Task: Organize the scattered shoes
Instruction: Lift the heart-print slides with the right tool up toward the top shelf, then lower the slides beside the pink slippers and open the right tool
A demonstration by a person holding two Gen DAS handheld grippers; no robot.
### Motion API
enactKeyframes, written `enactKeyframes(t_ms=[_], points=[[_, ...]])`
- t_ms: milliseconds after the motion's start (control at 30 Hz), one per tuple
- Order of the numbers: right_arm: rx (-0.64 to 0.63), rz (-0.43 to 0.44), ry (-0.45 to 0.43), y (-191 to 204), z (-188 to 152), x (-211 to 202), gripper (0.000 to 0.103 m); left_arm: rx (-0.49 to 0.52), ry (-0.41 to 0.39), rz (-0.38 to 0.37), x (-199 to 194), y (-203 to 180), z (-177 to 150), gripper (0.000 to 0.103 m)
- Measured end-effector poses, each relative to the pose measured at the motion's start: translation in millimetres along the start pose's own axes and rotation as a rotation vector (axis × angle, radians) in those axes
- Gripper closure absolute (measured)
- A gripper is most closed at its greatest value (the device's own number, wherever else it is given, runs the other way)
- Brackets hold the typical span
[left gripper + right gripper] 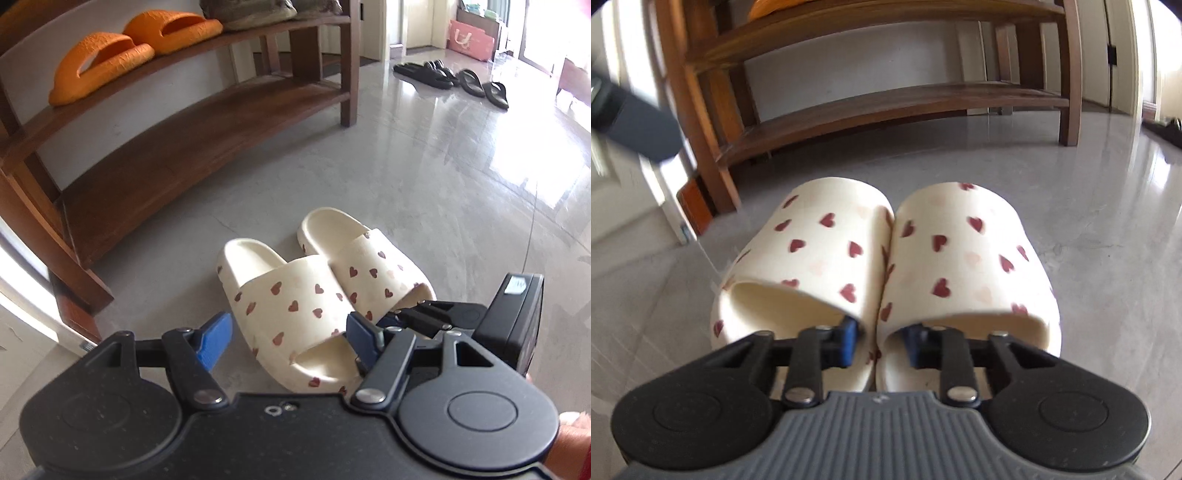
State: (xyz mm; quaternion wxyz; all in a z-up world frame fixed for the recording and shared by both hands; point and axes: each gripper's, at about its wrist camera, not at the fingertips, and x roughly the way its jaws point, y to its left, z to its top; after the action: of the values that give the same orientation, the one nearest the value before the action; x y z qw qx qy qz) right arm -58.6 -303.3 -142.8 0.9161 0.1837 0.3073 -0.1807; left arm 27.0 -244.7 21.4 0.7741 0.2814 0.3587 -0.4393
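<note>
Slippers: a cream pair with red hearts [325, 291] lay side by side on the grey floor [424, 177], lower centre of the left wrist frame, inner edges touching, toe openings toward both cameras.
Right gripper [882, 338]: low centre of its own frame; one blue finger [849, 334] sat inside the left slipper's toe opening and the other inside the right slipper's, jaws narrowed around the two touching inner walls.
Left gripper [290, 338]: bottom of its frame, jaws wide and holding nothing, straddling the nearer slipper's toe; whether its pads touched it I cannot tell.
Rack [207, 107]: wooden, upper left of the left frame, just behind the slippers.
Orange slides [129, 48]: a pair on the rack's higher shelf.
Black sandals [454, 79]: several on the floor, upper right, well apart from the slippers.
</note>
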Motion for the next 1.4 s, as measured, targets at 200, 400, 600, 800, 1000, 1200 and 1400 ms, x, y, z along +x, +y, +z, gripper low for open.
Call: enactKeyframes(t_ms=[200, 400, 600, 800, 1000, 1200, 1400], points=[[0.002, 0.024, -0.021, -5.5, 49.7, -27.5, 0.079, -0.064, -0.054, 0.035, -27.2, 6.6, 39.0, 0.035], [0.053, 0.071, 0.016, -16.9, 95.5, -61.9, 0.079, -0.142, -0.08, 0.064, -66.0, 10.4, 74.4, 0.035], [0.097, 0.066, 0.001, -31.8, 152.2, -137.4, 0.079, -0.173, -0.087, 0.065, -123.3, 8.3, 116.1, 0.035], [0.098, 0.037, -0.081, -50.8, 259.9, -265.2, 0.078, -0.248, -0.181, 0.067, -212.8, -0.8, 205.8, 0.035], [0.024, 0.046, -0.207, -65.1, 399.6, -391.4, 0.077, -0.342, -0.307, 0.134, -309.1, -4.2, 308.7, 0.034], [-0.132, 0.093, -0.319, -62.9, 521.2, -446.6, 0.076, -0.456, -0.41, 0.201, -373.3, 7.4, 372.6, 0.034], [-0.178, 0.096, -0.378, -49.7, 597.4, -419.6, 0.075, -0.518, -0.397, 0.272, -378.3, 42.2, 405.7, 0.034]])
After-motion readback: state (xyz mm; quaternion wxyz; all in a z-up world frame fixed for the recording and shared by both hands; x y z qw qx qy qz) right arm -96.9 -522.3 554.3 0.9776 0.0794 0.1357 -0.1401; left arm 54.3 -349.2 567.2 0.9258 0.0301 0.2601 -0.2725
